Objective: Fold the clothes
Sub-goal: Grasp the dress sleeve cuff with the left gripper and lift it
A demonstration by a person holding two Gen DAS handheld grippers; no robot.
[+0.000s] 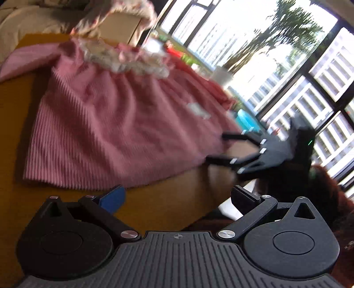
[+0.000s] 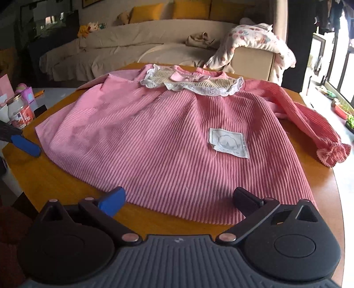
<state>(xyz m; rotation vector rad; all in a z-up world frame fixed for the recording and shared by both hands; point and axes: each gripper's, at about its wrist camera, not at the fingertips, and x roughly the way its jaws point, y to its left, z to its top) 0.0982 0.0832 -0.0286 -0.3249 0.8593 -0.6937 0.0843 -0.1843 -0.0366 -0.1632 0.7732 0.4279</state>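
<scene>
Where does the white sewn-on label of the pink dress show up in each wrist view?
Left wrist view: the white label lies right of centre, blurred, on the pink corduroy dress.
Right wrist view: the label lies right of centre, sharp, on the dress's skirt.
Shared landmark: the lace-edged collar at the dress's far end.

Probably a home living room: covered sofa, cushions.
</scene>
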